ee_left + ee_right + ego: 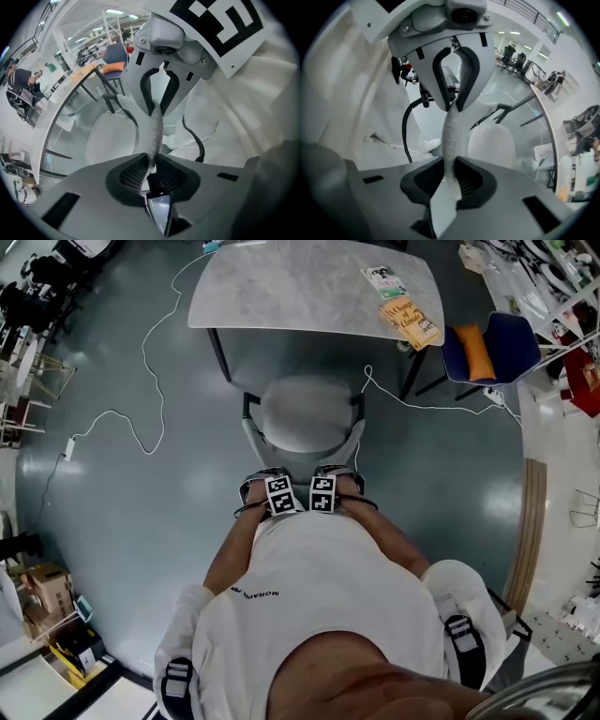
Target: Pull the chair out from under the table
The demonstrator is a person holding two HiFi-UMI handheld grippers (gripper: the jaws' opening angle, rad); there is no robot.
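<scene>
**Two grippers clamped on the one chair's backrest**

One grey-seated chair (309, 409) stands at the centre of the head view, its seat showing whole just below the near edge of the single grey worktop (291, 287); its backrest (156, 131) lies at the lower side of the seat, nearest the person. Two grippers sit side by side on that backrest; the left gripper (270, 486) and the right gripper (333, 482) both point steeply down, their marker cubes nearly touching. Each gripper view shows its jaws closed on the thin fabric edge of the backrest, with the other gripper clamped on the same edge just beyond. The person's two forearms run up from the lower frame and converge on the grippers.

Two booklets (411, 321) lie at the worktop's right end; one blue chair with an orange cushion (476, 352) stands at the upper right; two white cables (150, 381) trail over the grey floor.
</scene>
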